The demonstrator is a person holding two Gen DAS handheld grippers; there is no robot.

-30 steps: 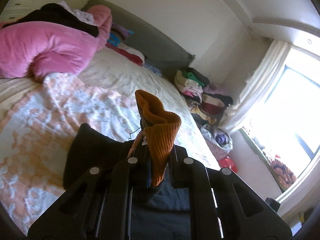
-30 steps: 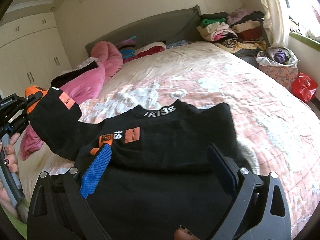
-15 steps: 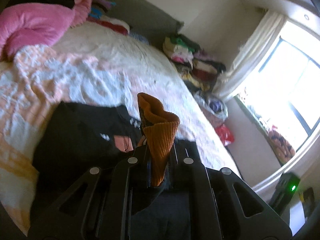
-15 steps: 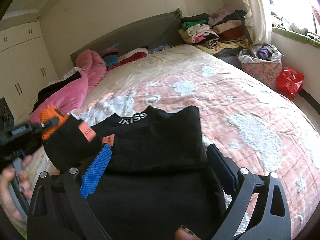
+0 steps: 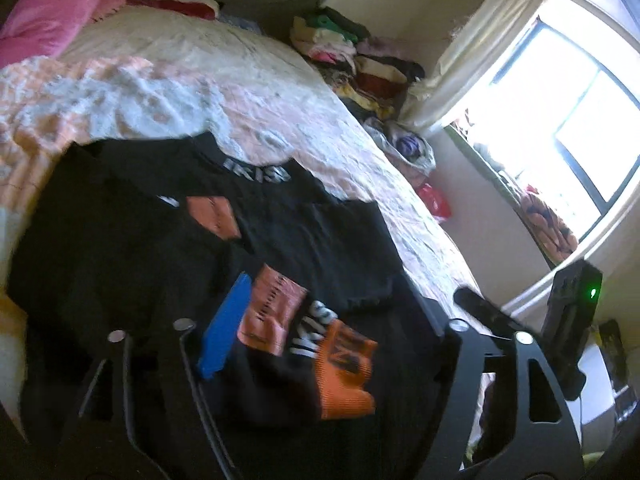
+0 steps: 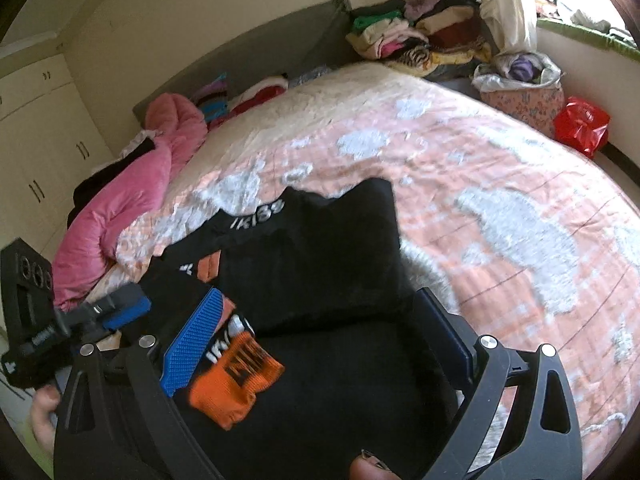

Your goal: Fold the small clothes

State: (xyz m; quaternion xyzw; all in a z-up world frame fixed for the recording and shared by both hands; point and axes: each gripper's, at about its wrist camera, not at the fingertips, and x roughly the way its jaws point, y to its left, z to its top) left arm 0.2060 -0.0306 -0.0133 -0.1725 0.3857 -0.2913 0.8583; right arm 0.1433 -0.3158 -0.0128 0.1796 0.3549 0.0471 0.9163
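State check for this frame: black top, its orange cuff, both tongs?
Black top: flat on the bed, sleeves folded in.
Orange cuff: released, lying on the top.
Left tongs: open, jaws just opened, gripping nothing.
Right tongs: open over the top, gripping nothing.

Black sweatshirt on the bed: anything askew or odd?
Slightly. On the black sweatshirt with orange patches, the orange ribbed cuff lies skewed and crumpled across the body between the jaws of the open left gripper, not squared up. No damage visible.
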